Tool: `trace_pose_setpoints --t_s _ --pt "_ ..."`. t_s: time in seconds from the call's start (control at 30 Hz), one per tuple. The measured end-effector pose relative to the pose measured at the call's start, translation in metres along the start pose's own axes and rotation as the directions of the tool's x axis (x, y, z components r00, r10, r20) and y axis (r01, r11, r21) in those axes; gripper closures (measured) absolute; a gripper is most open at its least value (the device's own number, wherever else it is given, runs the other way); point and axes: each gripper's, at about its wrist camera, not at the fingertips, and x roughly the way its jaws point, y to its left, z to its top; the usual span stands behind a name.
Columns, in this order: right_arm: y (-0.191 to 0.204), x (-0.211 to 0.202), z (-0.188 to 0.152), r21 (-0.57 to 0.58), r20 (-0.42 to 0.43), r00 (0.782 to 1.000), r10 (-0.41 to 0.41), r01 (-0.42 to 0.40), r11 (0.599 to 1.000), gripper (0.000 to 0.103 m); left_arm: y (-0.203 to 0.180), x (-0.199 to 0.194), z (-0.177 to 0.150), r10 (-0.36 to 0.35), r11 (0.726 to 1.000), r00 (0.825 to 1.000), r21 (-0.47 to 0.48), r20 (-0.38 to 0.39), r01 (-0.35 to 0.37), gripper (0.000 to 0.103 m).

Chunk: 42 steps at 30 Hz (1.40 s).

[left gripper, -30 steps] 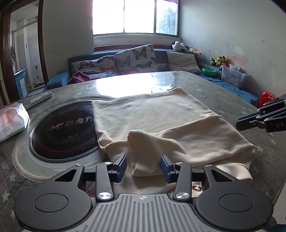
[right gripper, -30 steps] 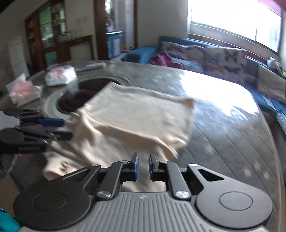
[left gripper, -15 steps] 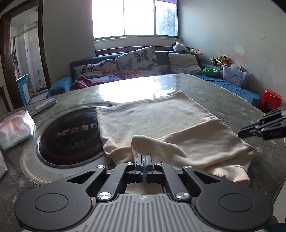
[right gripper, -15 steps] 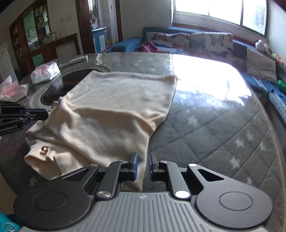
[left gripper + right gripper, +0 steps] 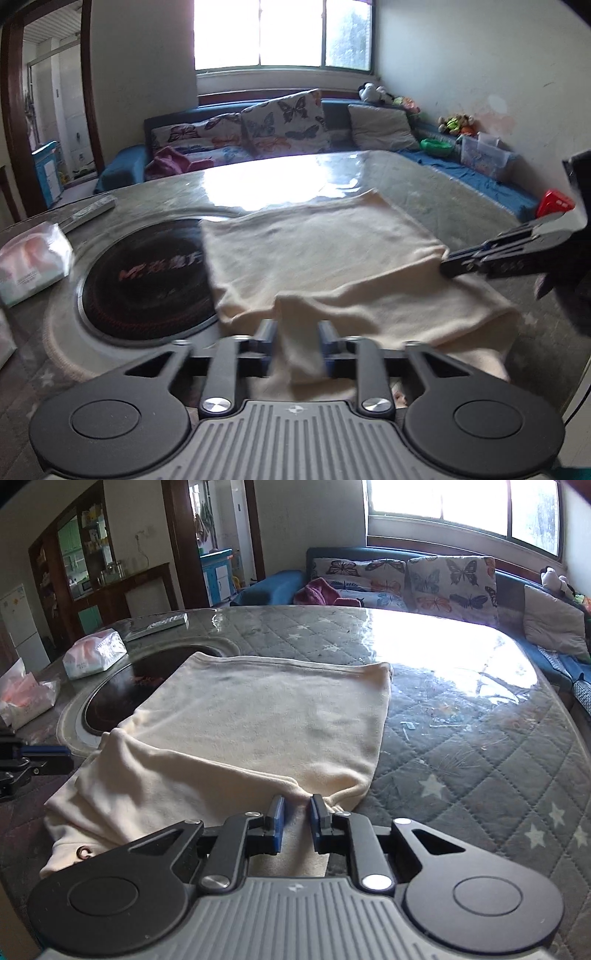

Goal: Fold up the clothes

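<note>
A cream garment (image 5: 332,258) lies partly folded on the quilted round table (image 5: 480,760); it also shows in the right wrist view (image 5: 258,723). My left gripper (image 5: 297,341) is open, its jaws on either side of a folded flap at the garment's near edge. My right gripper (image 5: 294,823) is slightly open at the garment's near right corner, with cloth lying between its jaws. The right gripper also shows at the right of the left wrist view (image 5: 509,254).
A dark round cooktop (image 5: 144,280) is set in the table, under the garment's left edge. Tissue packs (image 5: 29,262) and a remote (image 5: 92,210) lie at the left. A sofa with butterfly cushions (image 5: 280,125) stands beyond the table.
My left gripper was open, shut half a second ago, and is open again around the flap. My right gripper opened slightly and moved in to the garment's right corner.
</note>
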Motion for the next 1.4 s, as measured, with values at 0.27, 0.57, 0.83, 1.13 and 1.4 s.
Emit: trace_pose_setpoints --t_s 0.27,0.57,0.83,1.13,1.4 --pt "0.007 -0.006 0.009 -0.022 0.026 1.000 0.009 -0.008 1.000 0.087 -0.013 0.035 0.014 -0.063 0.998 0.998 0.002 0.020 0.063 0.055" --pt "0.017 -0.005 0.012 -0.051 0.023 0.999 0.041 -0.040 0.998 0.087 0.002 0.045 -0.001 0.073 0.996 0.997 0.047 -0.005 -0.073 0.058" --pt "0.040 -0.003 0.012 -0.109 0.006 0.995 0.101 -0.100 0.989 0.087 -0.001 0.037 -0.002 0.062 0.996 0.998 0.060 -0.004 -0.062 0.047" --pt "0.077 -0.003 -0.010 -0.217 -0.074 0.987 0.143 -0.156 0.964 0.087 -0.004 0.014 -0.014 0.061 0.993 0.998 0.097 0.007 -0.061 0.030" --pt "0.071 -0.016 -0.020 -0.198 -0.071 0.992 0.106 -0.118 0.973 0.087 -0.013 -0.008 -0.024 -0.002 0.995 0.996 0.100 0.086 -0.006 0.000"
